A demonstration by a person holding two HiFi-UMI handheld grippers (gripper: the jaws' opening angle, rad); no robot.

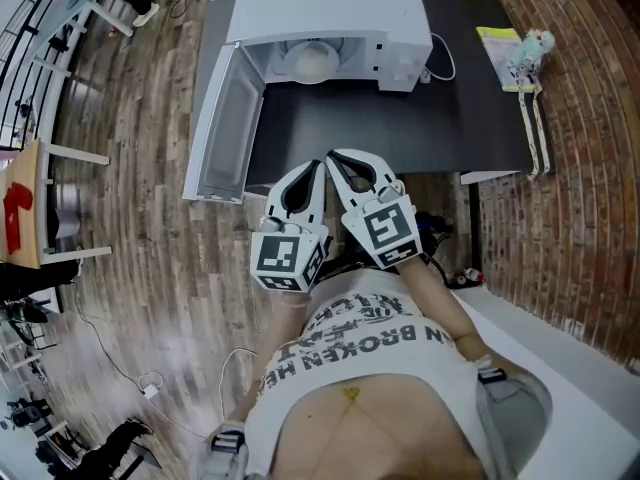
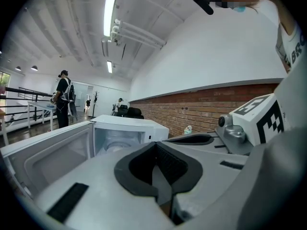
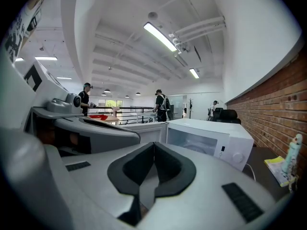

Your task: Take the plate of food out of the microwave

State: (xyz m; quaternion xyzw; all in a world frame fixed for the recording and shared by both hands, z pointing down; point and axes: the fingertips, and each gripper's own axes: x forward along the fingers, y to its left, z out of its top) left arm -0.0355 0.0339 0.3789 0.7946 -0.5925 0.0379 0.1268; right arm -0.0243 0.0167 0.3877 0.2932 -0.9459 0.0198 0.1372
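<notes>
The microwave [image 1: 330,28] stands on the dark table [image 1: 420,128], its door [image 1: 222,118] swung wide open at its left side. The plate [image 1: 310,60] sits inside the microwave, pale and round. The top of the microwave hides the plate's far edge, and the food on it is too washed out to make out. In front of the microwave, at the table's near edge, the left gripper [image 1: 316,166] and the right gripper [image 1: 337,158] point at the opening side by side, tips nearly touching. Each has its fingers [image 2: 139,169] pressed together on nothing. From the right gripper view the plate is only a faint pale curve inside the microwave. The marker cubes [image 1: 290,253] hide the person's hands.
</notes>
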